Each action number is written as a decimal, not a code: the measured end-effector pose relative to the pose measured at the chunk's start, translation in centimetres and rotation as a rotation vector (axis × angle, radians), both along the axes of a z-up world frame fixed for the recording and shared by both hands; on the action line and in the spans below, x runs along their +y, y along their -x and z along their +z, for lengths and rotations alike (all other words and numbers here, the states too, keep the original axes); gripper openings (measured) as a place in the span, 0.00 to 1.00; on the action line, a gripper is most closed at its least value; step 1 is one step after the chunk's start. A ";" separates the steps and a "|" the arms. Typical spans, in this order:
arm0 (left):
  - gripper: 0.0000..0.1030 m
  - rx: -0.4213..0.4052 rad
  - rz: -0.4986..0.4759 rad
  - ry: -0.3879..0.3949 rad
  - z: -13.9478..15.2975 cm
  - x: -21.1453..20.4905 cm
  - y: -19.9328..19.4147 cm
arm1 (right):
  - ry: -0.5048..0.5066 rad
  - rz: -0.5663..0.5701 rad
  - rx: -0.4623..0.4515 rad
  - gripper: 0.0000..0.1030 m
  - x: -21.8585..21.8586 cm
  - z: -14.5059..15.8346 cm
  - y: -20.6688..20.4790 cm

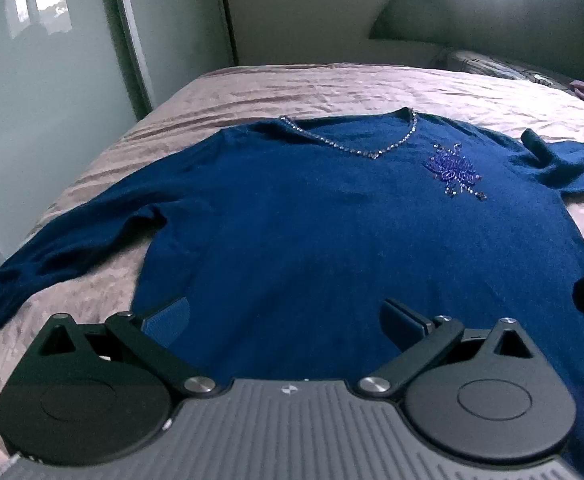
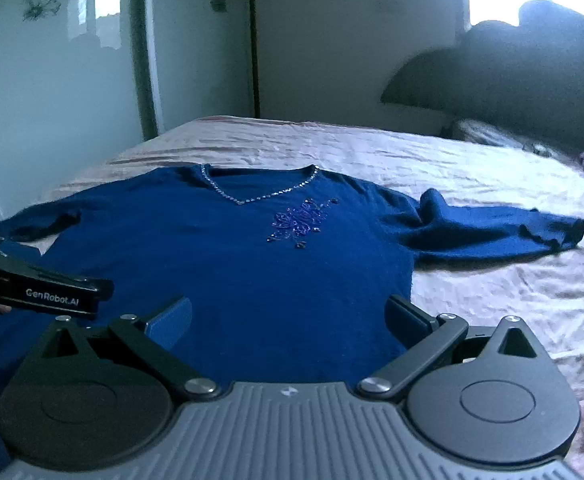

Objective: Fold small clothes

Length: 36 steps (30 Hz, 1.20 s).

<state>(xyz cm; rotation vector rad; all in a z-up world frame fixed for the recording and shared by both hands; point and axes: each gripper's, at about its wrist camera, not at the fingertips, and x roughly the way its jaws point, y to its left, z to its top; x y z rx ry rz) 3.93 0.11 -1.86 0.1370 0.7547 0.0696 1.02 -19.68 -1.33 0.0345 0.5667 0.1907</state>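
On the bed point(image 1: 292, 88), a blue sweater point(image 1: 312, 220) lies flat, both jaws spread.

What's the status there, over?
Left gripper and right gripper open, empty. Blue beaded V-neck sweater flat on pink bedspread, unfolded. Nothing in the way.

Sweater point(image 1: 292, 220) is seen as fuzzy matt knit, neckline beads point(image 2: 260, 196) shiny; bedspread point(image 2: 472, 168) looks like satiny, crinkled cloth; grippers point(image 2: 288, 320) matt plastic.

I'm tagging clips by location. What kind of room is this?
Most likely a bedroom: a blue sweater lies spread on a bed with a pink bedspread, a dark curved headboard stands behind, and mirrored wardrobe doors line the side.
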 end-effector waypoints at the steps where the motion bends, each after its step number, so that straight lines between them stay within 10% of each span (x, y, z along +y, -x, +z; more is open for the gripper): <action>1: 1.00 0.001 -0.002 0.001 0.0 -0.1 -0.2 | -0.009 -0.002 0.004 1.00 -0.3 -0.1 -0.3; 19: 1.00 0.052 -0.075 0.008 -1.9 -2.9 -3.3 | -0.118 -0.308 -0.047 1.00 -14.0 -1.8 -7.5; 27: 1.00 0.074 -0.071 0.011 -2.3 -3.3 -4.3 | 0.247 -0.405 -0.112 0.99 -20.6 -3.6 -13.9; 36: 1.00 0.087 -0.078 0.002 -2.6 -4.0 -5.1 | 0.290 -0.319 0.034 0.59 -22.1 -6.3 -18.8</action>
